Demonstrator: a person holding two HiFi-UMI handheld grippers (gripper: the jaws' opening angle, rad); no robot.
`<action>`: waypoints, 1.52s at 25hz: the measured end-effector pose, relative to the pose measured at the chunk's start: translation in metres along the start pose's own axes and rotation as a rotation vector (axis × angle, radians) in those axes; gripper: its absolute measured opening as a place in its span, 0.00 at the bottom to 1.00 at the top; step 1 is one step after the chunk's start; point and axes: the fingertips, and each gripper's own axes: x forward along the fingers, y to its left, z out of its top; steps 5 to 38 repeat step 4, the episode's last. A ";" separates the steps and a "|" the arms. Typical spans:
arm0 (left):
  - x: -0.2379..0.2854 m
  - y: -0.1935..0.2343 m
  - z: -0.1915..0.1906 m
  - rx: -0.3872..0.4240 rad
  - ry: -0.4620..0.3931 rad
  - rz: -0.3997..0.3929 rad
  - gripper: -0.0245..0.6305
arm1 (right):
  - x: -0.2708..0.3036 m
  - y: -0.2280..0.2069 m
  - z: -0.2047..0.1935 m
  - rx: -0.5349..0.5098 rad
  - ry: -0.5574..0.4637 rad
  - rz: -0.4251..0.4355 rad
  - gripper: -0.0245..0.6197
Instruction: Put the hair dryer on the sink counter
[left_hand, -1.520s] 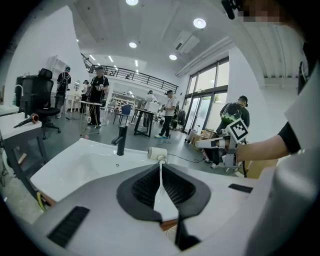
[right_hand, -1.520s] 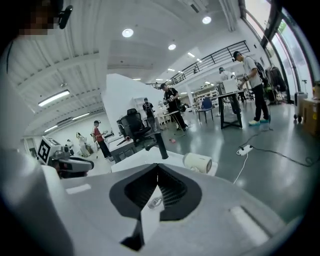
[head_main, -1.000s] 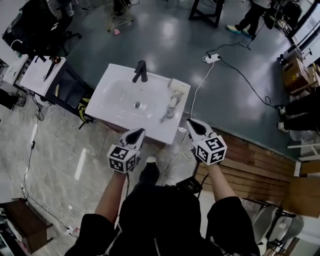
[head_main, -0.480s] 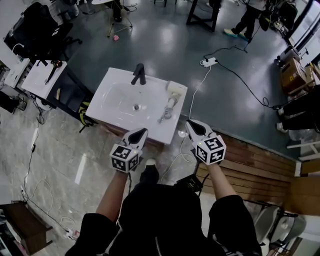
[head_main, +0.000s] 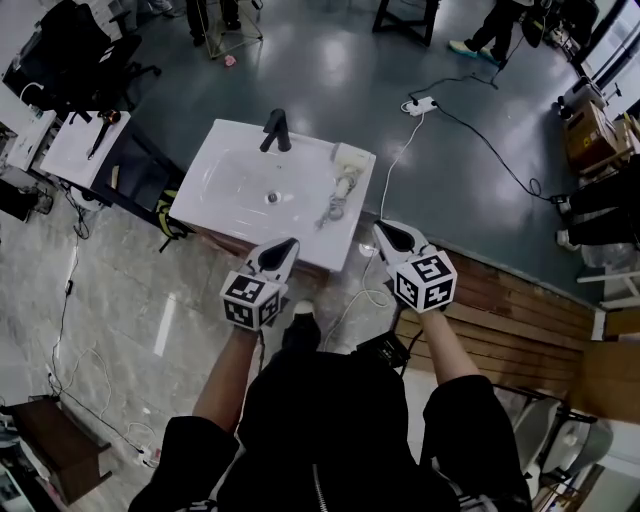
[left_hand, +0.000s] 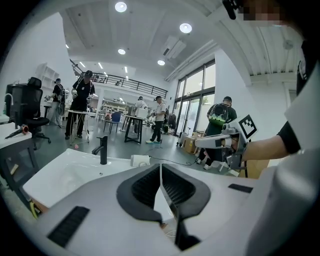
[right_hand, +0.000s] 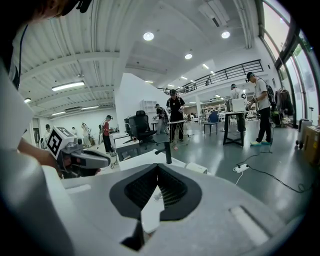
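The cream hair dryer (head_main: 347, 160) lies on the right part of the white sink counter (head_main: 225, 215), with its cord (head_main: 335, 205) coiled in front of it. It shows right of the black faucet (left_hand: 102, 149) as a pale block (left_hand: 140, 160) in the left gripper view, and also in the right gripper view (right_hand: 193, 168). My left gripper (head_main: 288, 245) hovers at the counter's front edge, shut and empty. My right gripper (head_main: 382, 230) hangs just off the counter's right front corner, also shut on nothing. Both are apart from the dryer.
A black faucet (head_main: 275, 130) stands at the basin's back. A power strip (head_main: 420, 103) and cables lie on the dark floor behind. A small white table (head_main: 80, 150) and an office chair (head_main: 70, 50) stand at the left. Wooden planking (head_main: 520, 320) lies at the right; people stand far back.
My left gripper has edged slightly forward toward the counter's front edge. The right gripper and the hair dryer have stayed put.
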 end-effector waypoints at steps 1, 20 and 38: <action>0.001 0.001 0.001 0.002 0.000 0.000 0.07 | 0.001 -0.001 0.001 -0.001 -0.001 0.001 0.05; 0.002 0.001 -0.004 0.000 0.014 0.001 0.07 | 0.002 0.000 -0.003 0.005 0.002 0.005 0.05; 0.002 0.001 -0.004 0.000 0.014 0.001 0.07 | 0.002 0.000 -0.003 0.005 0.002 0.005 0.05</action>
